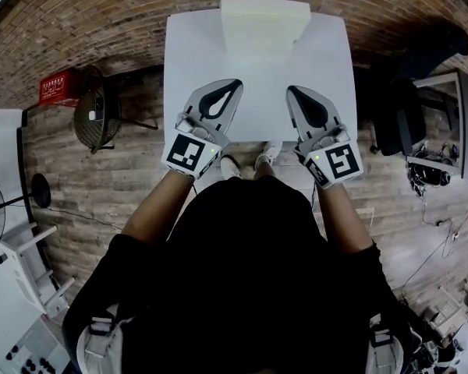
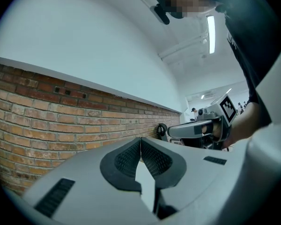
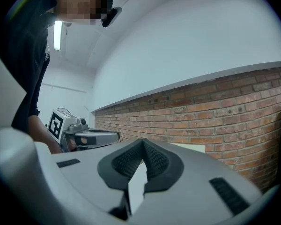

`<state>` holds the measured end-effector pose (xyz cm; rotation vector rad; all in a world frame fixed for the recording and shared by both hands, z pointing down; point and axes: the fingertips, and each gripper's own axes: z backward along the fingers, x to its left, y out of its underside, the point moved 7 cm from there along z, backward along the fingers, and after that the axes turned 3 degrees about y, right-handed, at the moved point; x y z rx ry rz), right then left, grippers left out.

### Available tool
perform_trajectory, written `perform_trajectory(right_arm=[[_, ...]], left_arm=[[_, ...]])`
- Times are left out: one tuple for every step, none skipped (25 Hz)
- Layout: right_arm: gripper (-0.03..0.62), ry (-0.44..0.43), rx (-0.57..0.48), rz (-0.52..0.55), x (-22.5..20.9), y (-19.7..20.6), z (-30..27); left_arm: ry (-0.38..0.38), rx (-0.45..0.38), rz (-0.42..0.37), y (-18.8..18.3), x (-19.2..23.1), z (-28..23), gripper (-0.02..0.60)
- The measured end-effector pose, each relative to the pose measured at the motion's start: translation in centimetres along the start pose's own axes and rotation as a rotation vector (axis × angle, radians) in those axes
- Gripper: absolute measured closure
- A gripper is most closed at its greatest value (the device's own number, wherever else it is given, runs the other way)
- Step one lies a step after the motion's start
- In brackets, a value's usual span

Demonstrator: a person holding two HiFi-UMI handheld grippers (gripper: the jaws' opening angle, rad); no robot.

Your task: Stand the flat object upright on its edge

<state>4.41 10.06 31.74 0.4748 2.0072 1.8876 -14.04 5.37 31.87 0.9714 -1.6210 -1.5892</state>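
A red box (image 1: 58,86) sits on the brick floor (image 1: 93,185), well off to the left of the white surface (image 1: 257,84). The left gripper (image 1: 234,86) is held over the near left part of the surface and points toward its far edge. The left gripper view shows its dark ribbed fingers (image 2: 126,159) pressed together at the tips with nothing between them.

The flat object (image 1: 265,23), a pale slab, lies flat at the middle of the surface's far edge and partly overhangs it. It is well apart from both grippers. The person's white shoes (image 1: 249,162) show just below the surface's near edge, between the two forearms.

The right gripper (image 1: 291,90) is held over the near right part of the surface and also points toward the far edge. Its fingers (image 3: 154,161) are closed tip to tip and hold nothing.
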Motion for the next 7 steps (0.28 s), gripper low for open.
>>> perform_trajectory(right_arm=[[0.588,-0.002,0.0,0.0,0.09,0.02,-0.02],[0.588,-0.003,0.0,0.001,0.16,0.02,-0.03],[0.588,-0.004,-0.001,0.002,0.22,0.0,-0.03],[0.588,-0.004,-0.001,0.003,0.27,-0.03,-0.03],[0.588,-0.003,-0.001,0.003,0.34,-0.06,-0.03],[0.588,-0.002,-0.002,0.003,0.42,-0.1,-0.05],[0.588,-0.001,-0.003,0.002,0.5,-0.16,-0.07]], left_arm=[[-0.001,0.006,0.001,0.08,-0.01,0.09,0.561],[-0.001,0.007,0.003,0.1,-0.04,0.14,0.561],[-0.001,0.005,0.005,0.09,-0.09,0.17,0.561],[0.0,0.003,0.006,0.09,-0.14,0.2,0.561],[0.0,0.002,0.006,0.1,-0.19,0.24,0.561],[0.001,0.001,0.007,0.12,-0.24,0.28,0.561],[0.001,0.0,0.007,0.15,-0.28,0.32,0.561]])
